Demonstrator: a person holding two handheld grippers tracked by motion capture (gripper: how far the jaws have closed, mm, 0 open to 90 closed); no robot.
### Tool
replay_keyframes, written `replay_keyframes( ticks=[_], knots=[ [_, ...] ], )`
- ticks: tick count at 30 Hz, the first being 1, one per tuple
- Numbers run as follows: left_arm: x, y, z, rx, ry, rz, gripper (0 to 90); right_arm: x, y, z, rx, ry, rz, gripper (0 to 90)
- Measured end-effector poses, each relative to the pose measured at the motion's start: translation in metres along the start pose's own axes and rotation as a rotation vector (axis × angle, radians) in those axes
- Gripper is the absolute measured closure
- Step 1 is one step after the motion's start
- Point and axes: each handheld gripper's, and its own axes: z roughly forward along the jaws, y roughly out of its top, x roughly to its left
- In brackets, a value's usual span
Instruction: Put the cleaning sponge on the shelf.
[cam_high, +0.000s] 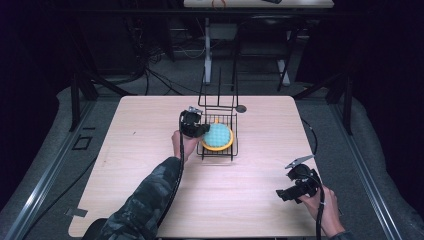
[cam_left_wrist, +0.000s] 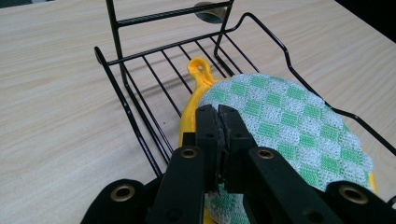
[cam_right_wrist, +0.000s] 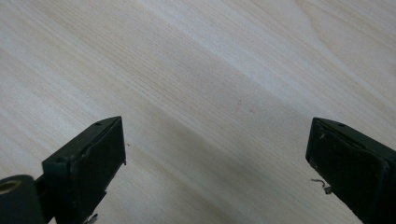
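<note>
A: Nearest the lens in the left gripper view is the left gripper (cam_left_wrist: 219, 116) itself, its two black jaws pressed together on the edge of the green-and-white checked cloth (cam_left_wrist: 285, 121).

B: Clamped on it, then?

A: Yes, the cloth's rim is pinched between the pads, and a bit of it shows below the jaws too.

B: And where does the cloth lie?

A: On top of a yellow dish (cam_left_wrist: 198, 77) with a small looped handle, and that dish sits inside the black wire rack (cam_left_wrist: 135, 119). From the high view the rack (cam_high: 219, 152) stands near the middle of the wooden table (cam_high: 150, 120), and the cloth (cam_high: 218, 133) covers most of the dish (cam_high: 220, 148) (it looks blue-green from up there).

B: The left hand?

A: The left gripper (cam_high: 202, 129) comes in from the rack's left side, over its edge, touching the cloth.

B: What about the other one?

A: The right gripper (cam_high: 281, 195) is well apart from the rack, near the table's front right corner. In the right gripper view its jaws stand wide apart, with bare wood (cam_right_wrist: 210, 93) between them.
</note>
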Motion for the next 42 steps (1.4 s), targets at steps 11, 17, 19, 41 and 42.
replay_keyframes(
  ticks=[11, 17, 19, 41, 42],
  knots=[
    [0.002, 0.0, 0.003, -0.012, 0.006, -0.009, 85.4, 0.0, 0.0, 0.0, 0.0, 0.001, 0.0, 4.2],
    [0.005, 0.0, 0.0, -0.02, -0.004, -0.035, 70.6, 0.0, 0.0, -0.001, -0.002, 0.0, -0.001, 4.2],
    [0.008, 0.0, -0.002, -0.018, -0.009, -0.044, 58.7, 0.0, 0.0, -0.001, -0.003, 0.0, -0.002, 4.2],
    [0.013, -0.01, -0.08, -0.03, -0.017, 0.056, 7.1, 0.001, 0.0, -0.001, -0.007, -0.001, -0.004, 4.2],
    [0.013, -0.012, -0.085, -0.025, -0.016, 0.063, 6.5, 0.001, 0.0, -0.001, -0.006, -0.002, -0.004, 4.2]
  ],
)
